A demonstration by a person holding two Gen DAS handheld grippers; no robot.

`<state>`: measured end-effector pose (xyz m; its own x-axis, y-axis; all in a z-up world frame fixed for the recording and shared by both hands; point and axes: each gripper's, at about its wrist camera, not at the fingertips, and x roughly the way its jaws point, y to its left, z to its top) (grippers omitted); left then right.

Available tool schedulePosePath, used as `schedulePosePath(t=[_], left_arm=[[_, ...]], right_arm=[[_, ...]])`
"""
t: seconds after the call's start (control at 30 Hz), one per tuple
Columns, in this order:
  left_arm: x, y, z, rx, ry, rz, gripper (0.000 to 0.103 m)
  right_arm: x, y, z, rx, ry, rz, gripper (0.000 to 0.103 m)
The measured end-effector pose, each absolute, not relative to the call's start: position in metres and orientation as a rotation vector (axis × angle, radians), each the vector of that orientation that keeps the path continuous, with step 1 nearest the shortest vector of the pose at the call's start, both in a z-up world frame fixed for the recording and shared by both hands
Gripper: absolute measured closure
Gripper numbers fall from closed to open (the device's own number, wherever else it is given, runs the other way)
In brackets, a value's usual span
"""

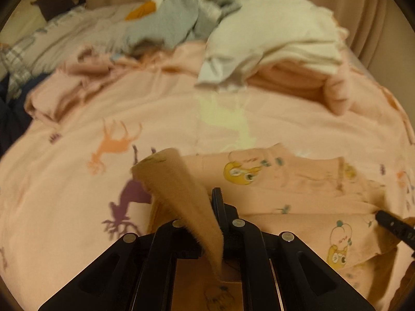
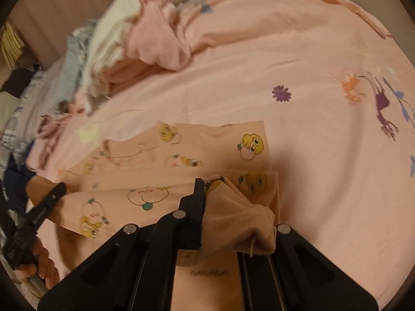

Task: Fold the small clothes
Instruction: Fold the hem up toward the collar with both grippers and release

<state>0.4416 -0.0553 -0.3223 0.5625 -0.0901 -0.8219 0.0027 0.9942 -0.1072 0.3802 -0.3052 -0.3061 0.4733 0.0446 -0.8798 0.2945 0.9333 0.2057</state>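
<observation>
Risk first: thin pink fabric slipping out of either pinch, from uneven pulling between the two sides, leaving a crooked fold. Small cartoon-print garment (image 2: 181,155) lying flat on pink bedspread (image 2: 311,134), mid-bed, at 12 o'clock from both cameras. Left hand-held gripper (image 1: 205,223) pressed together on a garment edge, fuzzy underside standing up between the fingers toward 11 o'clock. Right hand-held gripper (image 2: 233,207) closed on a bunched garment corner, cloth draped over the right finger. Heap of unfolded laundry (image 1: 233,26) at 12 o'clock, far side of bed.
</observation>
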Motion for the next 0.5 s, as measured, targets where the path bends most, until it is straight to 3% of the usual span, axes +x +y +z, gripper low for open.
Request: schedulePosePath(t=[0.1,0.27,0.33,0.43,0.5], left_arm=[[0.439,-0.049,-0.336,-0.105,0.930,-0.058,0.093],[0.433,-0.056,-0.317,0.015,0.955,-0.080,0.091],[0.428,-0.037,-0.299,-0.059,0.995,-0.084,0.085],[0.423,-0.008,-0.271,-0.152,1.010,-0.041,0.065],[0.410,0.009,-0.249,-0.142,0.973,0.018,0.064]], right_arm=[[0.380,-0.307,-0.320,0.352,1.029,-0.145,0.102],[0.373,-0.317,-0.307,0.373,1.055,-0.091,0.101],[0.358,-0.329,-0.292,0.423,1.063,-0.076,0.095],[0.327,-0.342,-0.266,0.415,1.022,-0.090,0.080],[0.307,-0.346,-0.252,0.363,0.994,-0.157,0.076]])
